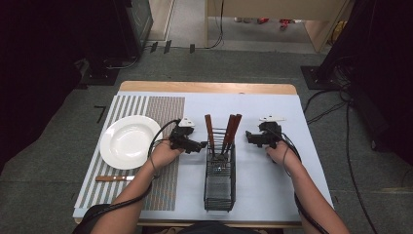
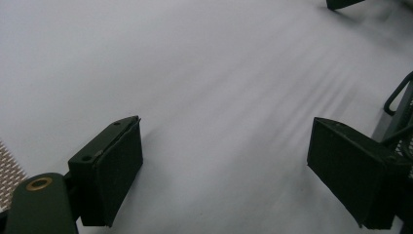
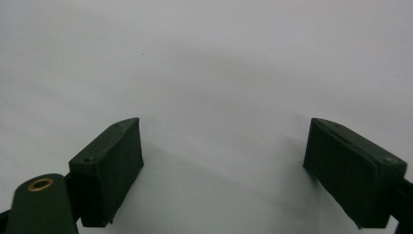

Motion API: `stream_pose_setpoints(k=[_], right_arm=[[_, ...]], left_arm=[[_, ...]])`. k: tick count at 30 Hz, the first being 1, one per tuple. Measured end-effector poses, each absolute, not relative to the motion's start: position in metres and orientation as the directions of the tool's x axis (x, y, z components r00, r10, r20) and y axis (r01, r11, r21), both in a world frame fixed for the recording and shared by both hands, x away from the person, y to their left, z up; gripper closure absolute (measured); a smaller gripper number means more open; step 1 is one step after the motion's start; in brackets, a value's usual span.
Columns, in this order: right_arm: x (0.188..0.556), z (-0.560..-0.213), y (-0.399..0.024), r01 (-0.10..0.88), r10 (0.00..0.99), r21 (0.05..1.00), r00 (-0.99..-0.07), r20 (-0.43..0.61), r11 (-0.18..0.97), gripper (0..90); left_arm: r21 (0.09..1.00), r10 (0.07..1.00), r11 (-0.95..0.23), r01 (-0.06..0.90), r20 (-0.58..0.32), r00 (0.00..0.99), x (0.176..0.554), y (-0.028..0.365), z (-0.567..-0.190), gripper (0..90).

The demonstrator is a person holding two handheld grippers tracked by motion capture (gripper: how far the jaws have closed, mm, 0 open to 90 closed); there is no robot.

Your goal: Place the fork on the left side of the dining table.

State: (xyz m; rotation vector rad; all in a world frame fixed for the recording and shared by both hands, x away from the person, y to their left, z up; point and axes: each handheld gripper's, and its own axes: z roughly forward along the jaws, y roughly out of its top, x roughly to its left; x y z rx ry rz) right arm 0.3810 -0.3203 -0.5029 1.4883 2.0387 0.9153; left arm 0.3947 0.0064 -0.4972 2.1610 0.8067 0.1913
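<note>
Both tongs are standing spread with nothing between their jaws. The left tongs [image 1: 200, 145] are hovering just beside the wire basket [image 1: 219, 187] on its left, aiming toward the wooden-handled utensils [image 1: 229, 131] that are standing upright at the basket's far end. The right tongs [image 1: 249, 136] are resting on the basket's other side, a little apart from it. In both gripper views bare worktop [image 1: 272, 185] is lying between the jaws; in the left gripper view the basket's wire edge [image 2: 397, 105] is showing at the right margin.

One wooden-handled knife [image 1: 114, 178] is lying on the striped placemat [image 1: 168, 109], just below the white plate [image 1: 129, 142].

Risks, as judged: the handles are standing close together, so spread jaws may be catching two at once or knocking a neighbour askew. A lift at an angle may be dragging the light basket along or tipping it, since neither tongs are steadying it. A pinch near a handle's tip may be letting the utensil swing and slip.
</note>
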Motion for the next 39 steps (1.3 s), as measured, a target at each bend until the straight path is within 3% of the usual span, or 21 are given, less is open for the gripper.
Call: stream_pose_setpoints(k=[15, 31, 39], right_arm=[[0.381, -0.503, -0.320, 0.648, 0.949, 0.735, -0.316, 0.021, 0.200, 13.9], [0.381, -0.503, -0.320, 0.649, 0.949, 0.735, -0.314, 0.025, 0.195, 13.9], [0.381, -0.503, -0.321, 0.650, 0.949, 0.735, -0.314, 0.026, 0.194, 13.8]], left_arm=[[0.718, 0.609, -0.544, 0.433, -0.017, 0.793, 0.388, -0.002, -0.498, 13.0], [0.711, 0.608, -0.553, 0.434, -0.012, 0.794, 0.388, -0.004, -0.498, 10.6], [0.697, 0.620, -0.555, 0.453, -0.015, 0.784, 0.390, -0.005, -0.495, 15.5]])
